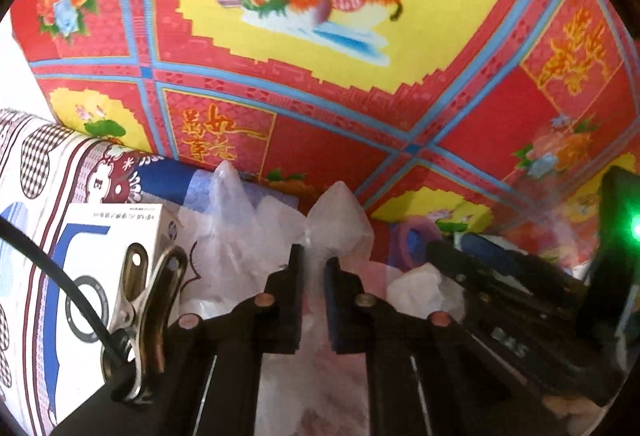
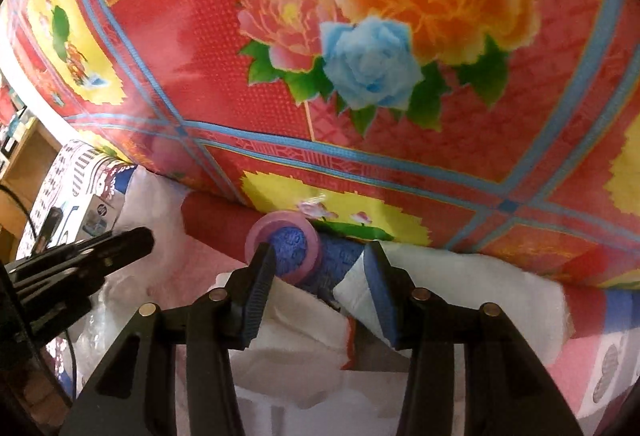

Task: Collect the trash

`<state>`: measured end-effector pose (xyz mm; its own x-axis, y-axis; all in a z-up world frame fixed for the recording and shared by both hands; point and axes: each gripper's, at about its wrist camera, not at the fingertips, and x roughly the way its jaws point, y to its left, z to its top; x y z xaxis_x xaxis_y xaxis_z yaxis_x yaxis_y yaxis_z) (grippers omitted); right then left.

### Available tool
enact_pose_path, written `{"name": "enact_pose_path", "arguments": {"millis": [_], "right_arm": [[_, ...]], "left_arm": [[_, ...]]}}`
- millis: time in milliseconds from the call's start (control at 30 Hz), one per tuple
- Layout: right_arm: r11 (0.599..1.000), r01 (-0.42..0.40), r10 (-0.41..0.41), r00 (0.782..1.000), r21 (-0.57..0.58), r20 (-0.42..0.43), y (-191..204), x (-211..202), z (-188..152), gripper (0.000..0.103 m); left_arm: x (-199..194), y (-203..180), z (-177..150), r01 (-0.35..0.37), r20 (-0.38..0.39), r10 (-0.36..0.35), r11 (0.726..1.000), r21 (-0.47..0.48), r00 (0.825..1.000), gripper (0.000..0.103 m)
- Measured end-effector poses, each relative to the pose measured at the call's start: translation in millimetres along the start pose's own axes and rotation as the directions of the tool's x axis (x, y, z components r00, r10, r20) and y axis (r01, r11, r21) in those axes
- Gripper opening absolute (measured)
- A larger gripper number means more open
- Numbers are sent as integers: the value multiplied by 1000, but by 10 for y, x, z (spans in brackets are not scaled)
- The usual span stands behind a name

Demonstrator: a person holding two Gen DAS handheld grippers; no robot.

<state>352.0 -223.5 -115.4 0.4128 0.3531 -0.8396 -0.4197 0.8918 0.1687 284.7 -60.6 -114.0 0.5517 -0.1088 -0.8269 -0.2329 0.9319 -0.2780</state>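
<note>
My left gripper (image 1: 314, 272) is shut on a thin clear plastic bag (image 1: 340, 212), whose crumpled film sticks up in peaks above the pads. My right gripper (image 2: 320, 276) points down at a pile of litter with its jaws apart. Between them lie white crumpled paper (image 2: 296, 320) and a blue textured piece (image 2: 340, 256) with a pink ring (image 2: 286, 248) around it. A white and blue folded wrapper (image 2: 354, 288) rests against the right-hand pad. Each gripper shows in the other's view: the right gripper (image 1: 500, 276) beside the bag, the left gripper (image 2: 120, 244) at the left edge.
A red, yellow and blue floral mat (image 1: 320, 76) fills the background in both views. A white box with blue print (image 1: 116, 236) stands on a patterned sheet (image 1: 36, 164) at the left. A metal clip (image 1: 148, 300) holds a black cable. A wooden shelf (image 2: 28, 164) is at far left.
</note>
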Motion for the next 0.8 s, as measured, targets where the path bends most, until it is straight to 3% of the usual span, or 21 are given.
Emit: {"name": "enact_pose_path", "arguments": {"millis": [233, 333, 367, 533, 800], "right_arm": [[1000, -18, 17, 999, -17, -38, 5, 65, 29, 30], [999, -13, 12, 998, -33, -54, 67, 125, 41, 18], [999, 4, -6, 999, -41, -51, 96, 129, 45, 9], [995, 33, -33, 999, -98, 5, 189, -7, 42, 9], [995, -27, 34, 997, -97, 73, 196, -344, 15, 9]], "left_arm": [[-329, 55, -31, 21, 47, -20, 1000, -15, 999, 8], [-475, 3, -51, 26, 74, -25, 1000, -11, 997, 8], [-544, -11, -85, 27, 80, -26, 1000, -11, 996, 8], [-796, -186, -105, 27, 95, -27, 1000, -7, 995, 8], [-1100, -17, -181, 5, 127, 0, 999, -37, 992, 8]]}}
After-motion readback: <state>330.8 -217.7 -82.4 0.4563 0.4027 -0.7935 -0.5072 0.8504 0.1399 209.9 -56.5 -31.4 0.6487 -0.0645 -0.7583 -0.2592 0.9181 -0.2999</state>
